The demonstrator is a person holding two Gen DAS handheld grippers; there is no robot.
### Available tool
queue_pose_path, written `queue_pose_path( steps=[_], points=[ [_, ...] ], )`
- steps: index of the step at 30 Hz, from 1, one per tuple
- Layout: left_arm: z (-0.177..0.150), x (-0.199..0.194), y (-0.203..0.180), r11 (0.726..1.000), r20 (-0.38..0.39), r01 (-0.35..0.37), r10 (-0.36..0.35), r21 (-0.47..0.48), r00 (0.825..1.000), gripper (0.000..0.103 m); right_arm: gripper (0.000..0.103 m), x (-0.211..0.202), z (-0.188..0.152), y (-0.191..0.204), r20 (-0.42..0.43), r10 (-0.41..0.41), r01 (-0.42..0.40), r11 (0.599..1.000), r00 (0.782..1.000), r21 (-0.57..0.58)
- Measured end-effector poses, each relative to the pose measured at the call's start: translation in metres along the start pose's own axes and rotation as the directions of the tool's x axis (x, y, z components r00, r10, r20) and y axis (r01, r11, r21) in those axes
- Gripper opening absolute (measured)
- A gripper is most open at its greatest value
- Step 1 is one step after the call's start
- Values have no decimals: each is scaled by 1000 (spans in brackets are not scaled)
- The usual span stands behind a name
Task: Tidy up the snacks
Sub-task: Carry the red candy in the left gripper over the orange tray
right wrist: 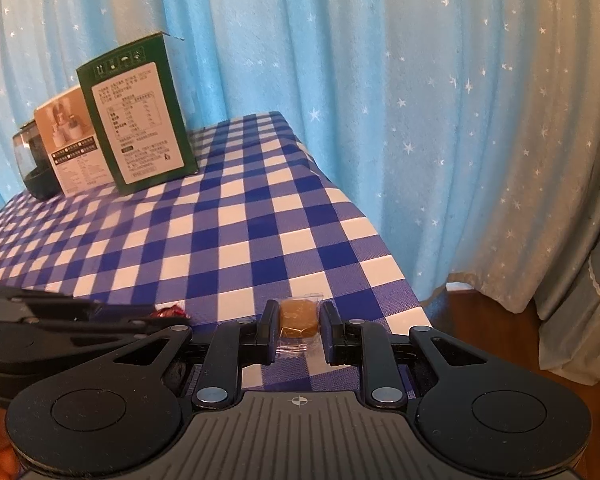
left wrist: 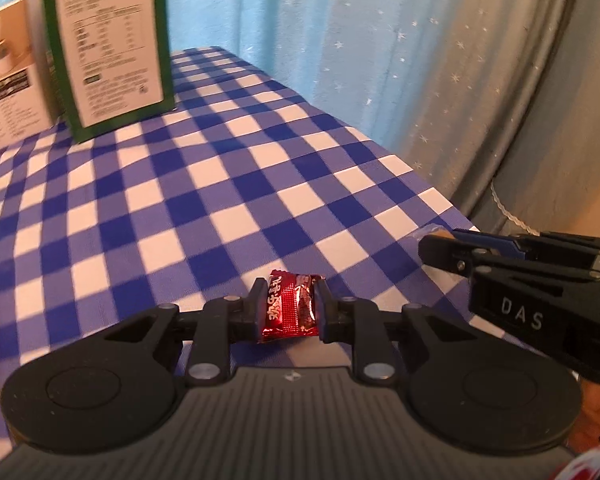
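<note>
Left tool [left wrist: 287, 309] clamped a red candy [left wrist: 290, 308], right tool [right wrist: 298, 322] a brown one [right wrist: 298, 316]; boxes [right wrist: 140, 120] stood far left.

Both wrist views skim low over the checked tablecloth [left wrist: 220, 200] (shared).

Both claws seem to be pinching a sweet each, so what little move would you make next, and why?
Probably carry both sweets towards the boxes at the far end. The left gripper is shut on the red foil candy, the right gripper on the clear-wrapped caramel, and the green box stands open-topped on the checked tablecloth. Where they belong isn't visible, so that's a guess.
</note>
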State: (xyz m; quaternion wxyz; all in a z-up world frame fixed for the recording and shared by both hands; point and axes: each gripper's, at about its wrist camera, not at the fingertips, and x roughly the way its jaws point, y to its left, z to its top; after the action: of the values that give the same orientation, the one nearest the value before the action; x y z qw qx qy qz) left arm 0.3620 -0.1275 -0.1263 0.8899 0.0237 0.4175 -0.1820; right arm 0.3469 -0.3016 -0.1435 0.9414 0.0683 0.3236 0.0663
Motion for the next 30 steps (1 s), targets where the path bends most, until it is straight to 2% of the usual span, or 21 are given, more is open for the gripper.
queue_pose_path(
  steps=[14, 30],
  points=[
    [-41, -69, 3, 994, -3, -32, 32, -107, 999, 21, 22, -54, -11, 16, -36, -2, 2, 1000, 999, 3],
    [-84, -167, -5, 985, 43, -47, 55, -166, 998, 21, 22, -138, -41, 56, -37, 27, -27, 1000, 999, 12]
  ],
)
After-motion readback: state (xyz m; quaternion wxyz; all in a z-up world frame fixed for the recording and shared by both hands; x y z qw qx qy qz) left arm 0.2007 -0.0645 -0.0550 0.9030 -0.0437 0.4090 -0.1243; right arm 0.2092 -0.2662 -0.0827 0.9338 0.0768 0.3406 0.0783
